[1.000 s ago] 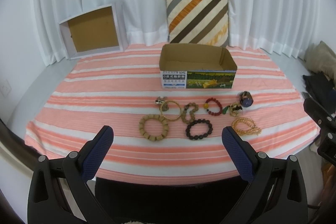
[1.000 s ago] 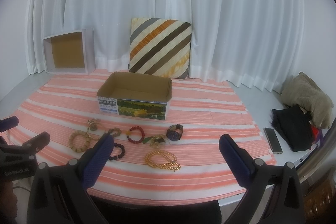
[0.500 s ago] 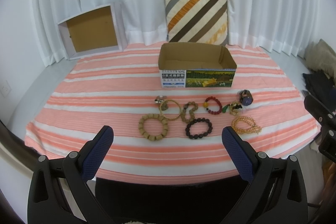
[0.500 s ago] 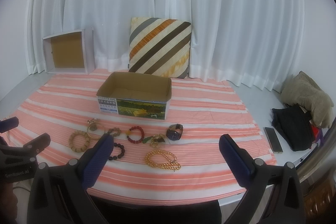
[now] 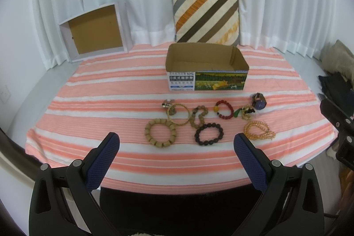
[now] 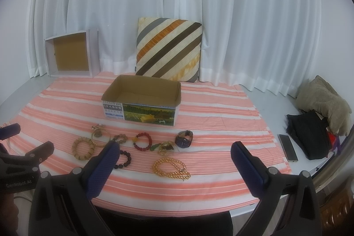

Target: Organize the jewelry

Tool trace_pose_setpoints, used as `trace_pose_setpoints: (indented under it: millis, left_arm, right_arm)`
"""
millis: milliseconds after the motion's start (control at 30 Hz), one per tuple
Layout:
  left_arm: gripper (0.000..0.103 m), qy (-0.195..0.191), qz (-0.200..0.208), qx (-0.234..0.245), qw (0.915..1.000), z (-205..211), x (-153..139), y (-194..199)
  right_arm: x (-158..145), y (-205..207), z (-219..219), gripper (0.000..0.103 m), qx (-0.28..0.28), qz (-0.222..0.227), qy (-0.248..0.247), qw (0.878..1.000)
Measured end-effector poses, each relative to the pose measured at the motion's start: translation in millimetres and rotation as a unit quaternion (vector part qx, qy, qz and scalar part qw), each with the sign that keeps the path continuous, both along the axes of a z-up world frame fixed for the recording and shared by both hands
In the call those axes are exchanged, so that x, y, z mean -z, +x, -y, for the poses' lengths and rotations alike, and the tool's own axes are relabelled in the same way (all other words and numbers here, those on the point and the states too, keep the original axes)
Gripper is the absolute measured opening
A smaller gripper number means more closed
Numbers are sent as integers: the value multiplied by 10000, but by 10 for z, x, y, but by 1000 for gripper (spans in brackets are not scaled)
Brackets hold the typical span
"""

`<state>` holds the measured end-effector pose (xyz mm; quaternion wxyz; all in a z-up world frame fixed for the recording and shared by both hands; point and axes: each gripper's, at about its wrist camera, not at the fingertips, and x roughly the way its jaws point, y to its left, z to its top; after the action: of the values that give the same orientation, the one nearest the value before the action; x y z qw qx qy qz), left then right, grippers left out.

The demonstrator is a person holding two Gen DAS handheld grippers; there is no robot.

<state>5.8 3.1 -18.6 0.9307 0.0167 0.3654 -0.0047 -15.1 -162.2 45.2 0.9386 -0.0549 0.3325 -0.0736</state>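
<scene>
Bracelets [image 5: 209,133] near front edge of surface [image 5: 88,107]: light, bumpy, floppy. Best pinched across one side. Left hand-held gripper [image 5: 176,145] and right hand-held gripper [image 6: 175,154] wide open, empty.

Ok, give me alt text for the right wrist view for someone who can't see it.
The open right gripper hovers empty over a striped cloth where beaded bracelets and a watch lie in front of an empty cardboard box. A striped cushion leans against white curtains behind.

Bracelets [image 5: 208,123] lie on the worktop [image 5: 110,90] ahead of me, box [image 5: 206,69] behind them, cushion [image 5: 205,16] farthest back.
</scene>
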Motion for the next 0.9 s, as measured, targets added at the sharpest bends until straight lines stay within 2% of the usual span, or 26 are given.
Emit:
trace_pose_setpoints:
  millis: [900]
  left_arm:
    - [103, 18, -72, -68, 9999, -9, 34, 88]
  right_arm:
    - [39, 23, 33, 102, 31, -58, 4, 10000]
